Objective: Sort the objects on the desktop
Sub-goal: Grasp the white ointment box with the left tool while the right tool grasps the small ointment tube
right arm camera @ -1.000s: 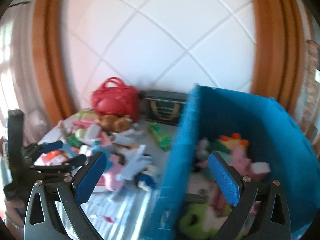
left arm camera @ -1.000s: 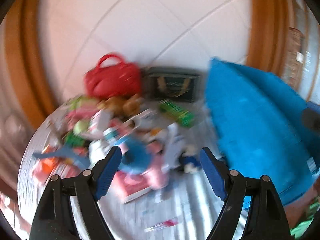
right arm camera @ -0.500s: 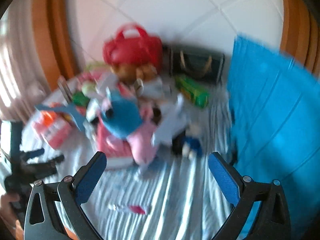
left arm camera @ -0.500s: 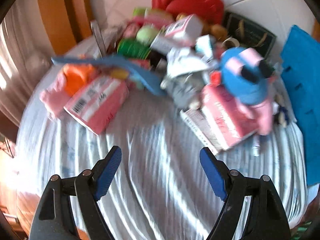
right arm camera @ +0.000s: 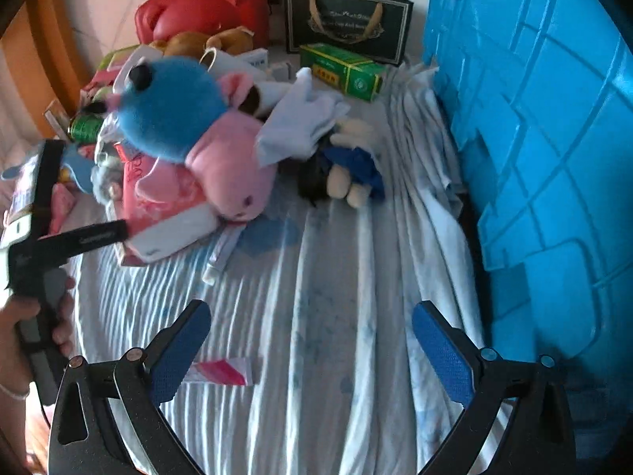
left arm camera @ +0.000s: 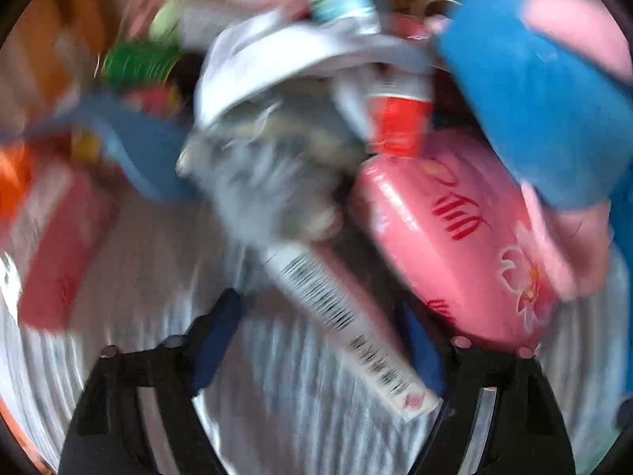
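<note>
While your left tongs are closing, a white box with a barcode lies between their blue pads, though blur hides whether the pads press on it yet. That box sits at the near edge of the pile on the striped cloth covering the bench, partly under a pink pack with red script and a flower. Just beyond them you have a grey furry toy, a red cup, and a blue and pink plush leaning over the pack. Your right tongs hang released above bare cloth, nothing between the pads, with a small pink packet lying beside the left pad. In the right wrist view your left hand grips its handle at the left edge. The blue bin stands to the right, touching the cloth's rumpled edge. Between pile and bin lies a small doll in blue under a white cloth glove. Farther back you see a green box, a dark bag, a red handbag and a brown plush.
</note>
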Action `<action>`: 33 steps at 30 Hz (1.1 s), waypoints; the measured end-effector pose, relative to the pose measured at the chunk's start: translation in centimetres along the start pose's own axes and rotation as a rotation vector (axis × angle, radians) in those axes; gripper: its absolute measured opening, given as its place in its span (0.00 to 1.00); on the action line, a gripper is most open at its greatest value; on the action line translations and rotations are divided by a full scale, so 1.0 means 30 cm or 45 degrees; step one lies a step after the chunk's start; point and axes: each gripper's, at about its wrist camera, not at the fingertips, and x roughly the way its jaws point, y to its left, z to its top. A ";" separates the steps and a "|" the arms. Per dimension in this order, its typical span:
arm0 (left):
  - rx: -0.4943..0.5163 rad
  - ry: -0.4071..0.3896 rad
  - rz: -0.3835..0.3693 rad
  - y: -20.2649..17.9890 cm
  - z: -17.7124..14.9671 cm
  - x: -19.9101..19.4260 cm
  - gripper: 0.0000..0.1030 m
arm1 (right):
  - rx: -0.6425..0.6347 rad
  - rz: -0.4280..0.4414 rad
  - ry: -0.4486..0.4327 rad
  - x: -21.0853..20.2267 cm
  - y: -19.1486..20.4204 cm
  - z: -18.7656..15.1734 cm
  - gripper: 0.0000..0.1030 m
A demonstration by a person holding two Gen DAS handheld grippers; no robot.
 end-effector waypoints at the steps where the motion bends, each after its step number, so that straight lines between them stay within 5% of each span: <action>1: 0.016 -0.005 -0.004 -0.008 -0.005 -0.010 0.50 | -0.003 0.011 0.008 0.007 0.004 -0.004 1.00; 2: 0.027 0.015 -0.042 -0.012 -0.018 -0.027 0.31 | -0.008 0.031 0.013 0.011 0.011 -0.007 1.00; 4: 0.029 0.035 -0.084 0.000 -0.054 -0.055 0.18 | -0.029 0.067 0.007 0.014 0.029 -0.015 1.00; 9: 0.106 0.024 -0.085 0.043 -0.197 -0.154 0.17 | -0.116 0.176 0.064 0.053 0.108 -0.062 1.00; 15: 0.130 0.056 -0.109 0.073 -0.339 -0.229 0.17 | -0.356 0.165 0.101 0.063 0.222 -0.146 0.98; 19: 0.123 0.065 -0.122 0.067 -0.381 -0.250 0.17 | -0.631 0.162 0.104 0.072 0.273 -0.179 0.72; 27: -0.002 0.070 -0.092 0.025 -0.425 -0.287 0.17 | -1.043 0.271 0.102 0.118 0.334 -0.182 0.69; 29: -0.029 0.062 -0.066 0.003 -0.437 -0.298 0.17 | -1.097 0.303 0.117 0.140 0.338 -0.180 0.52; 33: -0.099 0.059 -0.019 -0.031 -0.457 -0.309 0.17 | -1.116 0.422 0.144 0.158 0.326 -0.162 0.41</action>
